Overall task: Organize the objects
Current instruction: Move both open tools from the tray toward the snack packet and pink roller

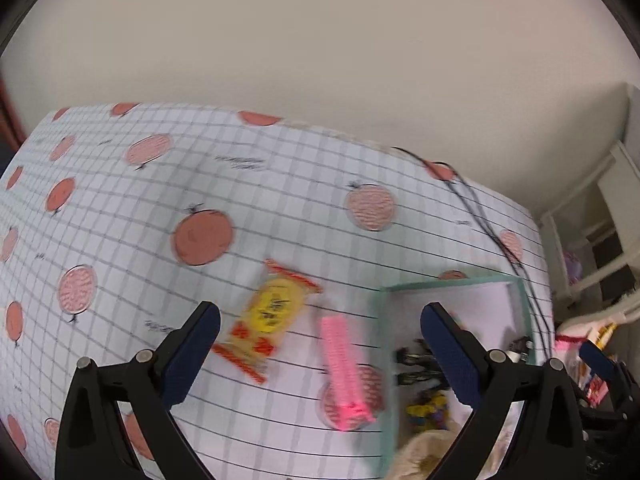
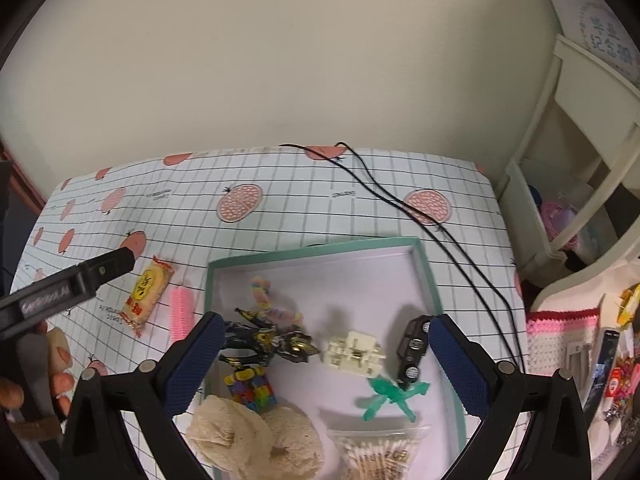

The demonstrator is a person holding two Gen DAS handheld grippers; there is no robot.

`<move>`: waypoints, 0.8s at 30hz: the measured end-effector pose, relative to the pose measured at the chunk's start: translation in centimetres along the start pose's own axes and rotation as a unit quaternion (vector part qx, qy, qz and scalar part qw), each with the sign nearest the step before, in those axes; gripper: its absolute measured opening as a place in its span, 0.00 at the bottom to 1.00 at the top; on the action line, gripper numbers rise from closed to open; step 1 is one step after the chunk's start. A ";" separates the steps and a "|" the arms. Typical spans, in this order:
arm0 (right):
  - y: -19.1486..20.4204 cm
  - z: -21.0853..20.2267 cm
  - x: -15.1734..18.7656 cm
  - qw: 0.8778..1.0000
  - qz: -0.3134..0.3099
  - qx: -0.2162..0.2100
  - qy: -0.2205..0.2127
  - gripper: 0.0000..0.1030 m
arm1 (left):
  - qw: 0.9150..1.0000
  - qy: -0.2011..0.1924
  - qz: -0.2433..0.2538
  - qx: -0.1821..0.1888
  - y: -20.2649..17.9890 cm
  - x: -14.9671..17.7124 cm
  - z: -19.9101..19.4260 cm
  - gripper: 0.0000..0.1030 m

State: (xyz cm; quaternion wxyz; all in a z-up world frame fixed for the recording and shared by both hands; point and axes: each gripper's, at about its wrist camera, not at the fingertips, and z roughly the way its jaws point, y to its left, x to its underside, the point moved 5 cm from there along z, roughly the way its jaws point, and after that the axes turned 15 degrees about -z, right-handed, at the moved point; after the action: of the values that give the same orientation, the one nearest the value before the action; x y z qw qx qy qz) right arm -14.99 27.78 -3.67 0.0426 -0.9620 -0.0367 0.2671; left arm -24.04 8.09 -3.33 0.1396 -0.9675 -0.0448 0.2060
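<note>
The left gripper hangs over the table with its blue-padded jaws spread wide and nothing between them; the right gripper is likewise wide apart and empty, poised above the tray. On the grid-patterned cloth with red fruit prints, just left of the tray, lie two loose things: a snack packet, yellow in the middle with red-orange crimped ends and dark print, lying at a slant, and a pink comb, a narrow ridged strip, between the packet and the tray's left wall. In the left wrist view both are blurred. The tray is shallow, white inside with a teal rim. It holds a black-and-gold figure, a multicoloured cube, a pastel candy string, a cream block, a black toy car, a green plastic figure, two beige puffs and a bag of cotton swabs. A black cable runs across the table past the tray's right side.
</note>
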 end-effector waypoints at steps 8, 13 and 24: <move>4.3 1.2 -0.7 0.999 -0.030 -0.038 -0.011 1.00 | 0.999 -0.005 -0.045 -0.025 4.9 -1.8 -0.1 0.97; 7.7 2.4 -0.7 0.996 -0.051 -0.076 -0.013 1.00 | 0.997 0.005 -0.067 -0.023 6.7 -2.3 0.7 0.97; 13.4 4.8 -0.2 0.986 -0.114 -0.119 -0.017 0.83 | 0.997 0.045 -0.049 -0.026 7.1 -1.1 3.9 0.97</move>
State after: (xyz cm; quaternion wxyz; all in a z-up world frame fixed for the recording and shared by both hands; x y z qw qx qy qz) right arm -17.03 14.71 -9.03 -0.0429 -0.9452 -0.1782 0.2704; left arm -26.39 2.09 -8.36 0.1263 -0.9757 -0.0911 0.1543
